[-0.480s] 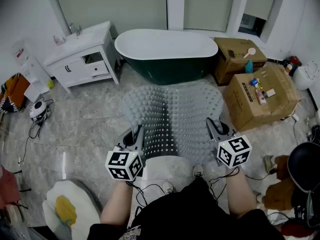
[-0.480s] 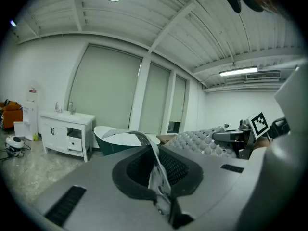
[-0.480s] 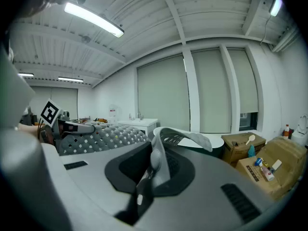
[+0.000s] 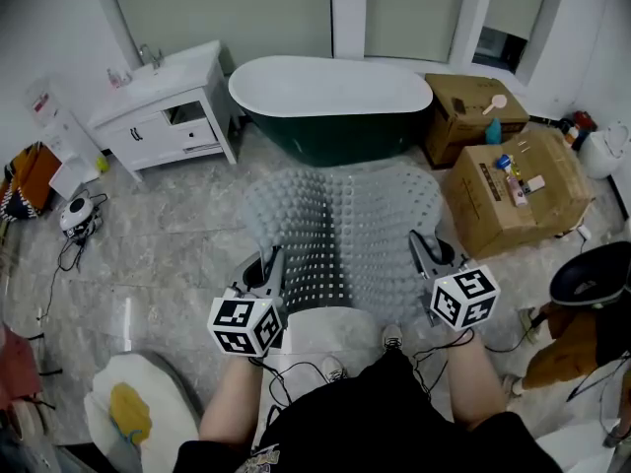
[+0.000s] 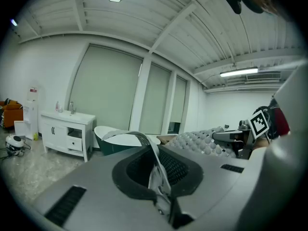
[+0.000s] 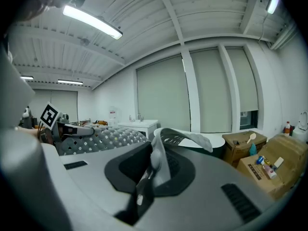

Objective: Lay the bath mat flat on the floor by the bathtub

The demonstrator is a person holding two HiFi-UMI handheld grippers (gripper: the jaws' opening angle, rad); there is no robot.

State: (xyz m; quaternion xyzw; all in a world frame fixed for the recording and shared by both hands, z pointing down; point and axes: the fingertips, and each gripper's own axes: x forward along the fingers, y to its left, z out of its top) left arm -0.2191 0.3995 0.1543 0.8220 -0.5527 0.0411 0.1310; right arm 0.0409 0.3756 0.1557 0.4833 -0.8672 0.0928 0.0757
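The person holds one gripper in each hand. Both grippers pinch the bath mat (image 4: 345, 225).

The left gripper (image 4: 268, 264) has its jaws pressed together on the near left corner of the mat. In the left gripper view, a thin strip of the mat stands between the jaws and curls over at the top.

The right gripper (image 4: 424, 249) has its jaws pressed together on the near right corner. In the right gripper view, the mat edge sticks up from the jaws and flops to the right.

The mat is grey and see-through, with rows of small bumps and holes. It is spread wide between the two grippers and reaches out toward the bathtub (image 4: 330, 97). Between the grippers it bulges up, so it is not lying flat. Nobody can tell from here if its far edge touches the floor (image 4: 168, 254).

The bathtub is dark green outside and white inside. It stands at the far edge of the floor, by the windows. A white sink cabinet (image 4: 163, 116) stands to its left. Brown boxes (image 4: 513, 190) stand to its right, with small things on top.
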